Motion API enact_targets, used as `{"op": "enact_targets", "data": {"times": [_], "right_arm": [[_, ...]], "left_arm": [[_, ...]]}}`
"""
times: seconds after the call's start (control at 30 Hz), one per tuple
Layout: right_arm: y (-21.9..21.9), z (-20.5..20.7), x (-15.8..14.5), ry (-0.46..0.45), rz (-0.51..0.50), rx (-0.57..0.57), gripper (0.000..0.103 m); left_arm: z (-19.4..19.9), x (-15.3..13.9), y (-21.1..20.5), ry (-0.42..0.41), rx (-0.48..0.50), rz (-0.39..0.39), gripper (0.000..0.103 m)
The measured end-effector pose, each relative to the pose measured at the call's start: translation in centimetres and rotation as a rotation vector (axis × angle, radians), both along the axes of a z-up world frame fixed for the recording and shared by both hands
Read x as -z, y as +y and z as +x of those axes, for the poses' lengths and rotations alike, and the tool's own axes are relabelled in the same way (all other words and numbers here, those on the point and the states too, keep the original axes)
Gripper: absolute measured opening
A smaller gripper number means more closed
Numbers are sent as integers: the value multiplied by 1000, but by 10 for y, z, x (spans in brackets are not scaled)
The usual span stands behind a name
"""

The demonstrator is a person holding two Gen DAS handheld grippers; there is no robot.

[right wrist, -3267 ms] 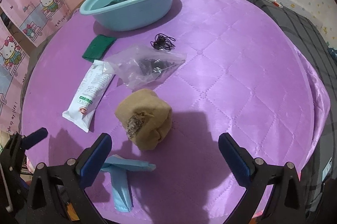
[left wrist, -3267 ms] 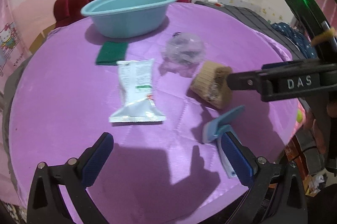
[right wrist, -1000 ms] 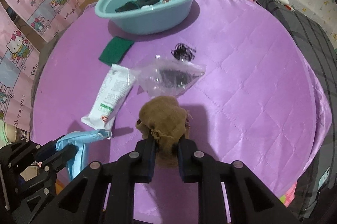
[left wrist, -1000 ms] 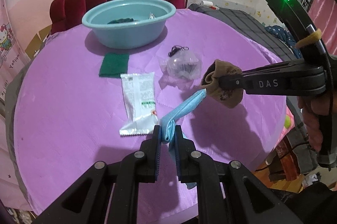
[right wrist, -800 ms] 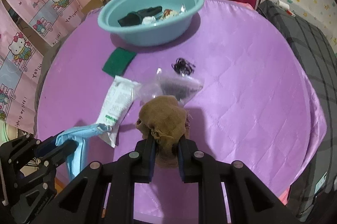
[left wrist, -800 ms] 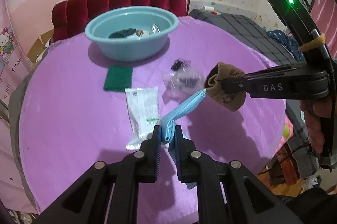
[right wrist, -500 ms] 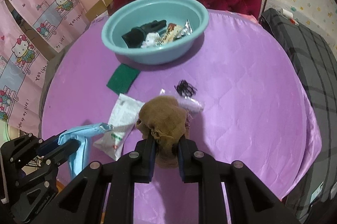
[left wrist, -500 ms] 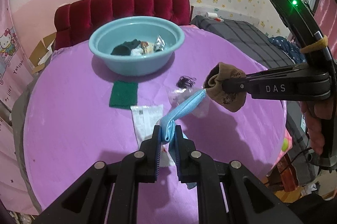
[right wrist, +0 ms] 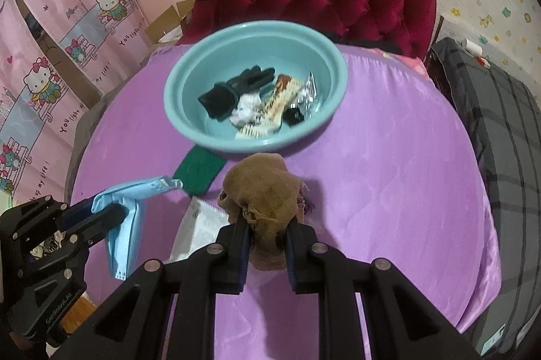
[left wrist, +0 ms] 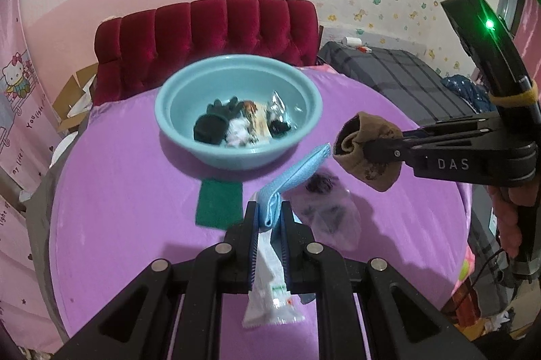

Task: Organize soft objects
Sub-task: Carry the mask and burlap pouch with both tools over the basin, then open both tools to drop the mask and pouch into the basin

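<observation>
- Since the earlier frames both of my grippers are carrying their loads up and toward the teal basin (left wrist: 238, 110) — it is sitting nearer and showing more of its inside than a second ago, and the white packet (left wrist: 270, 285) is now lying under my left gripper.
- My left gripper (left wrist: 269, 221) is clenching the light blue cloth (left wrist: 290, 177); my right gripper (right wrist: 267, 235) is clamping the brown sock ball (right wrist: 262, 187). Both loads are hanging clear above the purple table (right wrist: 389, 174), just short of the basin's near rim.
- I am judging both to be light, soft and squashy — nothing fragile. The cloth is flopping, so I am pinching it at its folded bunch; the sock ball is bulging out above the jaws, held at its lower part.
- The cloth's long axis is running from my jaws up and to the right in the left wrist view, its free end pointing toward the basin and the sock ball. The ball has no clear long axis.
</observation>
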State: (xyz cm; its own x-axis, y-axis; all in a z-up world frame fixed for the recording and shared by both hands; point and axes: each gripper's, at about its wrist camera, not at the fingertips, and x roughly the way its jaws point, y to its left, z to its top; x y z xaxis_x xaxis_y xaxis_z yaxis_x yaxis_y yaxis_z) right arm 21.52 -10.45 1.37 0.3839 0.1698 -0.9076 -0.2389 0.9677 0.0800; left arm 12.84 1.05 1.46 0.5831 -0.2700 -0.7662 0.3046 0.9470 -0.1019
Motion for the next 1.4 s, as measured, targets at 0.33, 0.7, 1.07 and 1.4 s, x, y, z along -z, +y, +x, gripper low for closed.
{"op": "enact_targets", "data": {"times": [0.33,0.7,1.07,1.4], "right_arm": [[3,55,-16,-37,16,-19,18],[8,115,-12,-55,49,-10,18],[8,169,30,-21,56,19,20],[8,203,72,14,34,25,20]], "left_arm": [[56,-13,0,-17,-6,5,13],[122,-4,-6,-18,-6,23,13],[184,28,-11,11,-23,43,13],[225,64,-25,61,-21,74,13]]}}
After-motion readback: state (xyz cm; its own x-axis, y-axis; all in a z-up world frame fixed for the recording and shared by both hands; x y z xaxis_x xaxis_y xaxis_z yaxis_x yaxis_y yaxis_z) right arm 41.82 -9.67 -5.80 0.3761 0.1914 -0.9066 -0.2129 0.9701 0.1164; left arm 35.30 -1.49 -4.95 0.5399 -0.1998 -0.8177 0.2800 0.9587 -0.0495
